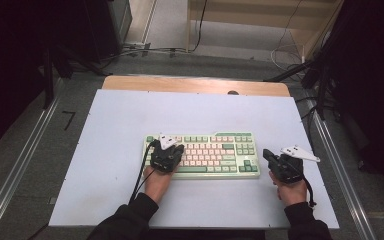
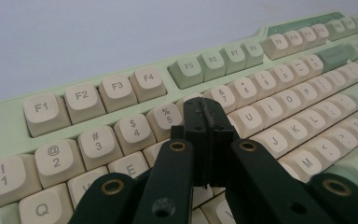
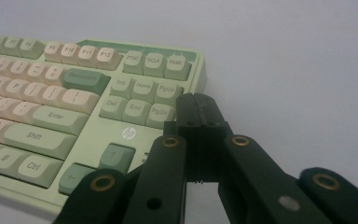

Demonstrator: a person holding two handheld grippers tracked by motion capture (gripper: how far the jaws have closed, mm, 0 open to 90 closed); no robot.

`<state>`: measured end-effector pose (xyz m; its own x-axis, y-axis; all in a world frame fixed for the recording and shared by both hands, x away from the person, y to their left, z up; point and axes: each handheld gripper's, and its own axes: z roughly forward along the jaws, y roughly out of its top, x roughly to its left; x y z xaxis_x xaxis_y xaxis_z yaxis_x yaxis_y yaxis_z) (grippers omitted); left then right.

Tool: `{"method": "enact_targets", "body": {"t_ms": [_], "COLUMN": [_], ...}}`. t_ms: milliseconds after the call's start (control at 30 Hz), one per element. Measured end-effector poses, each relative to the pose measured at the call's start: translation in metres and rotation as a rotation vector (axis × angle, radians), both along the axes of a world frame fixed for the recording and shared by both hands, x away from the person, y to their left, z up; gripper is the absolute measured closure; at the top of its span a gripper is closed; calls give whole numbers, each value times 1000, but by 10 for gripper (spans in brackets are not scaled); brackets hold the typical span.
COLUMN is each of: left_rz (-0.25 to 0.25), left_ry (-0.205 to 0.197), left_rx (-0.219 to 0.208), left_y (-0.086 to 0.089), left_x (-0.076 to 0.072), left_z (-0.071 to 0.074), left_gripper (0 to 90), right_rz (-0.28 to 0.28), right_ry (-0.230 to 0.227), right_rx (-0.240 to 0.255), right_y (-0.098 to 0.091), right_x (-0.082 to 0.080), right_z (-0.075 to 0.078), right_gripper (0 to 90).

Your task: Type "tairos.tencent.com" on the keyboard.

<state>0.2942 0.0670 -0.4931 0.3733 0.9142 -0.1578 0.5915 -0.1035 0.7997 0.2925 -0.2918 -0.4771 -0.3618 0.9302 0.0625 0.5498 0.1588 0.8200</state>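
**Closed fingers poised over a keyboard**

Nearest the high camera are the person's dark sleeves and two hands, each carrying a gripper. The left gripper sits over the left half of the keyboard, and its fingers are pressed together with nothing between them, the joined tip hanging above the number row near the 5 and 6 keys. Holding the fingers shut makes one narrow point, which I judge is meant for pressing a single key rather than gripping anything (a spread pair would catch two keycaps at once). From the left gripper view I cannot tell whether the tip touches a keycap or hovers just above.

The right gripper rests off the keyboard's right end, over the bare white bench, near the case but apart from it. Its fingers are likewise pressed together and empty; beyond them lie the navigation block and arrow keys. It appears parked there to keep out of the way while staying within reach of the right-hand keys.

The keyboard itself, pale green with cream and green caps, lies flat and square to the person near the bench's front middle, its long edge parallel to the bench edge, so both hands can reach it without twisting.
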Motion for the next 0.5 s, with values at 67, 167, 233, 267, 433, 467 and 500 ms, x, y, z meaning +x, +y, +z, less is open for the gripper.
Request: {"method": "enact_targets", "body": {"t_ms": [67, 167, 233, 267, 433, 467, 500], "left_rz": [-1, -7, -9, -9, 6, 10, 10], "left_ry": [-1, 16, 17, 18, -10, -14, -14], "left_rx": [2, 14, 16, 11, -7, -13, -13], "left_y": [-1, -2, -2, -2, 2, 4, 4], "left_x": [0, 0, 1, 1, -1, -1, -1], "left_z": [0, -1, -2, -1, 3, 5, 5], "left_gripper": [900, 900, 900, 900, 900, 900, 900], "right_rz": [0, 1, 2, 3, 8, 12, 12], "right_ry": [0, 1, 1, 2, -4, -7, -7], "right_rx": [0, -1, 1, 2, 9, 10, 10], "right_y": [0, 0, 0, 1, 2, 3, 3], "right_x": [0, 0, 0, 0, -1, -1, -1], "right_z": [0, 0, 0, 0, 1, 2, 2], "right_gripper": [873, 873, 873, 873, 873, 873, 873]}}
